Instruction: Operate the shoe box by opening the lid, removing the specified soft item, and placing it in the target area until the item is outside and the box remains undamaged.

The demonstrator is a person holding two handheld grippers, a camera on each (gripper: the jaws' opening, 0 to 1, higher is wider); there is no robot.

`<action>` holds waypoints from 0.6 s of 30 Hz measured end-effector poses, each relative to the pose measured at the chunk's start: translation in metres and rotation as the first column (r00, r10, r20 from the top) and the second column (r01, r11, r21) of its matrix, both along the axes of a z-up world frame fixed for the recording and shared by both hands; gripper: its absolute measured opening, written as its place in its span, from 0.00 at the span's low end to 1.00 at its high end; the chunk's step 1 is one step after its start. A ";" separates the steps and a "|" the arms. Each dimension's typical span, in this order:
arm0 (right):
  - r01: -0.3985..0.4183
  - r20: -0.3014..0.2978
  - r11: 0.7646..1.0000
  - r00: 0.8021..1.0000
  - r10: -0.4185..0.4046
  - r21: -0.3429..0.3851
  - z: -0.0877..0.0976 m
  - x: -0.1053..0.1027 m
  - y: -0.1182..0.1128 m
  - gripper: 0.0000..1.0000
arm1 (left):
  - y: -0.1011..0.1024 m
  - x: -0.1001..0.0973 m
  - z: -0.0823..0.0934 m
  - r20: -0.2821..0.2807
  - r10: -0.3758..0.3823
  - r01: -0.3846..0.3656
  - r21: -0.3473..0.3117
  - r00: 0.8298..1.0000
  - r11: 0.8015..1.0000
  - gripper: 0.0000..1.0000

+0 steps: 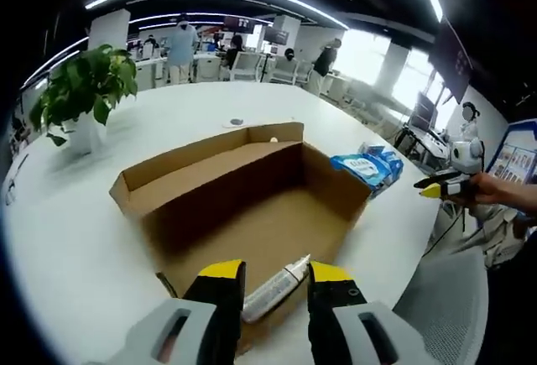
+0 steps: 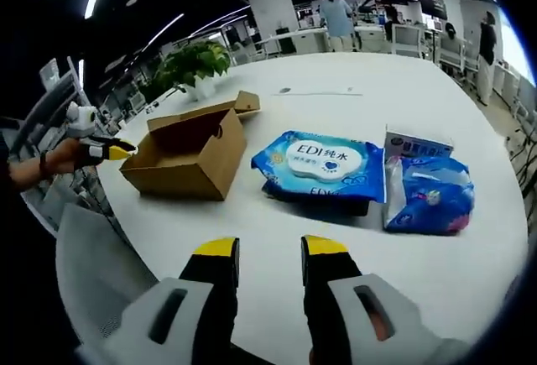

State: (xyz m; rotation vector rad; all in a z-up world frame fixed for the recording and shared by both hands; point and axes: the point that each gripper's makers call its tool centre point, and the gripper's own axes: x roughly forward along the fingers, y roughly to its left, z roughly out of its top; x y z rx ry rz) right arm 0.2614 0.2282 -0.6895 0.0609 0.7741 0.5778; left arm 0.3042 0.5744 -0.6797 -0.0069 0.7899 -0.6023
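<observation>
Already opened shoe box (image 1: pixel 252 205) mid-frame; left gripper (image 1: pixel 277 285) fingers straddled, unclenched, tube (image 1: pixel 275 288) inside. Right gripper (image 2: pixel 262 252) released over worktop (image 2: pixel 436 113). Next: clench, lift.

box (image 2: pixel 189 157) on table (image 2: pixel 403 281), left | tube (image 1: pixel 275 287) in box, near end | wipes pack (image 2: pixel 323 164) right of box | small packs (image 2: pixel 428 182) farther right | plant (image 2: pixel 193 65) behind box, far side
</observation>
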 end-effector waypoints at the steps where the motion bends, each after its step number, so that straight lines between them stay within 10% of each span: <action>1: -0.001 0.001 1.000 1.000 0.001 -0.003 0.000 -0.001 -0.001 0.27 | 0.002 0.002 -0.003 -0.004 -0.011 0.011 0.012 1.000 1.000 0.29; 9: 0.030 0.007 0.999 1.000 -0.030 0.016 0.007 -0.019 -0.007 0.27 | 0.002 0.010 -0.024 -0.070 -0.124 0.129 0.069 0.990 0.989 0.30; 18: 0.053 -0.017 0.999 0.998 -0.053 0.009 0.000 -0.038 -0.016 0.27 | -0.010 0.007 -0.053 -0.130 -0.305 0.327 0.216 0.943 0.920 0.30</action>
